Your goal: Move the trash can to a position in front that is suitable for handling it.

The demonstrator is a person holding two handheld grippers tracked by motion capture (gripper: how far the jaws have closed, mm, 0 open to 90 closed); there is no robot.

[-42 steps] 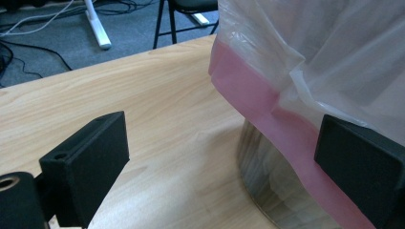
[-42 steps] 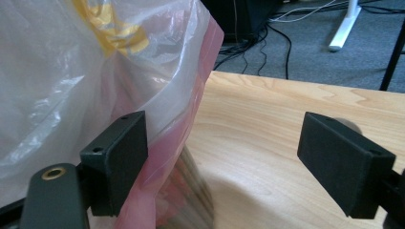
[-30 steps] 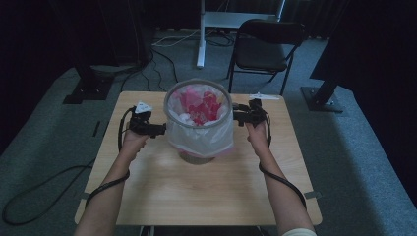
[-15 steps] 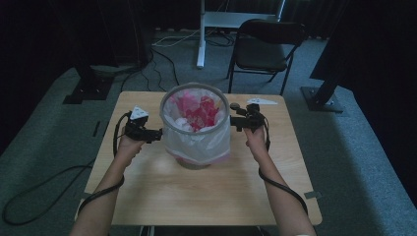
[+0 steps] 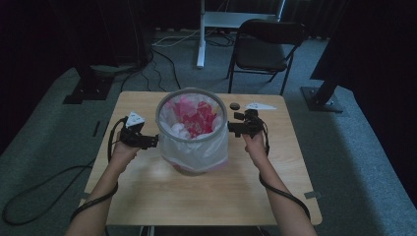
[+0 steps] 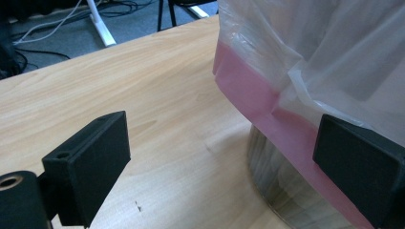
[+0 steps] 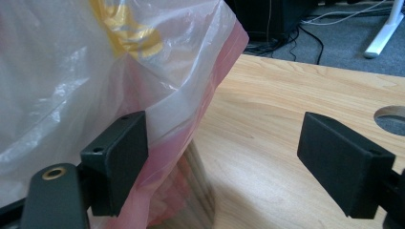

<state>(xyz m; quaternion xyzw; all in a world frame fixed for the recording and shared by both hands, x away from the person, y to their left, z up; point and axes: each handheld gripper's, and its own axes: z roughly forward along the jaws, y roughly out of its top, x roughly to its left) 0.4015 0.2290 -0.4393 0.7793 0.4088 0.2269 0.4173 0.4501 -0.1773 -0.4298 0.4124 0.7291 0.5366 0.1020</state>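
Note:
A round bin (image 5: 159, 120) lined with a clear plastic bag (image 5: 196, 150) stands mid-table, with pink and red waste (image 5: 194, 115) inside. My left gripper (image 5: 150, 141) is at its left side and my right gripper (image 5: 235, 129) at its right side, both near the rim. In the left gripper view the gripper (image 6: 224, 171) is open, its right jaw against the bag's pink band (image 6: 248, 95) above the bin wall (image 6: 282, 191). In the right gripper view the gripper (image 7: 231, 162) is open, its left jaw against the bag (image 7: 71, 86).
The wooden table (image 5: 196, 201) has a round cable hole (image 5: 235, 105) behind the right gripper, also in the right gripper view as the hole (image 7: 394, 119). A black chair (image 5: 265, 49) and a white desk leg (image 5: 200, 34) stand beyond the table's far edge.
The bin and both grippers have shifted toward the near edge of the table. The bag hangs lower on the bin's outside than before.

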